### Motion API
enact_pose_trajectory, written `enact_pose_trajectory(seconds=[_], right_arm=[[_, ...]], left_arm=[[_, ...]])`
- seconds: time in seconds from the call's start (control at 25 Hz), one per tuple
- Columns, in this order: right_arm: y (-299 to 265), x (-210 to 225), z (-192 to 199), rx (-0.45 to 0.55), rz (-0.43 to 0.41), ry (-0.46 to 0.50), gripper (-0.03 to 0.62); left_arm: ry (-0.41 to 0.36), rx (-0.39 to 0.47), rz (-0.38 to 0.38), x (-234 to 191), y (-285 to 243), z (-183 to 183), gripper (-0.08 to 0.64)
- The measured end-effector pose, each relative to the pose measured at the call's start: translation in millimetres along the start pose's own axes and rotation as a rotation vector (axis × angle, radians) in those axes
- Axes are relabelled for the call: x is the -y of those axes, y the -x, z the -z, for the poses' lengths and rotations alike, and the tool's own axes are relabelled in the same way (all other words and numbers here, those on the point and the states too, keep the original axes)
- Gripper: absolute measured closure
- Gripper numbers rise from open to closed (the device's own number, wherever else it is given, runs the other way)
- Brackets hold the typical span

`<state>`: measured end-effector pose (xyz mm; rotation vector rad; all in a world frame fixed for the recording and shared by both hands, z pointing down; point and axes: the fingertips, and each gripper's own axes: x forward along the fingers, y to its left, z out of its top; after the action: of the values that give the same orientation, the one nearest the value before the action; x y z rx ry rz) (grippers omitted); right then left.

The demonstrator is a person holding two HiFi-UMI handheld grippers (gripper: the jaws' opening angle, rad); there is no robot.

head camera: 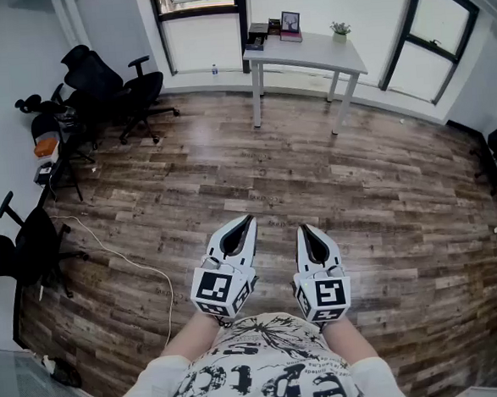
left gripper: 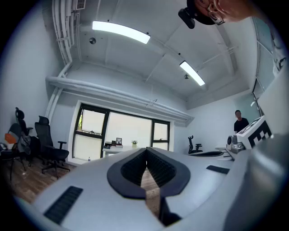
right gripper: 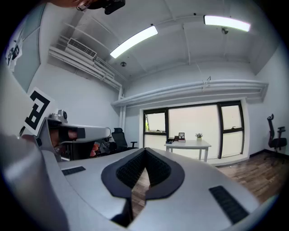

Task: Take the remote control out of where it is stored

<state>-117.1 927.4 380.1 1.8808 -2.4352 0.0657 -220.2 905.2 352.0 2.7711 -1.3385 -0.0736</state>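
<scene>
In the left gripper view alone, a person (left gripper: 240,121) beyond the left gripper (left gripper: 146,151).

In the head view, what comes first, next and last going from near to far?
Printed shirt → left gripper and right gripper, side by side → wooden floor → white table → window.

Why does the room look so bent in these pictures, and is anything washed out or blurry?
Head view: the wide lens bows the wooden floor and leans the windows outward. Left gripper view: dark round border, windows blown out white, ceiling lamp glaring, near fingers slightly soft. Right gripper view: same fisheye bend, dark corners, the wall pipe curves.
</scene>
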Motion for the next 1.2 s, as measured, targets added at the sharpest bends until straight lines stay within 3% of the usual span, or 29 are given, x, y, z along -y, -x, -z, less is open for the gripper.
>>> enact_pose_trajectory(seconds=[0.48,0.88,1.2], right_arm=[[-6.3,-10.5,2.6,0.002,0.002,-0.034,0.591],[-29.4,-40.2,17.9,-0.027,-0.004,-0.044,0.591],[-72.9,-13.7,31.5,-0.066,-0.022,-0.046,0.591]], left_arm=[[0.012,-0.002,0.004,-11.5,6.9,3.5,0.549],[0.059,-0.028,-0.017,-50.1,22.3,19.5,0.549],[0.085,-0.053,-0.052,-72.7,-18.3,35.4,0.549]])
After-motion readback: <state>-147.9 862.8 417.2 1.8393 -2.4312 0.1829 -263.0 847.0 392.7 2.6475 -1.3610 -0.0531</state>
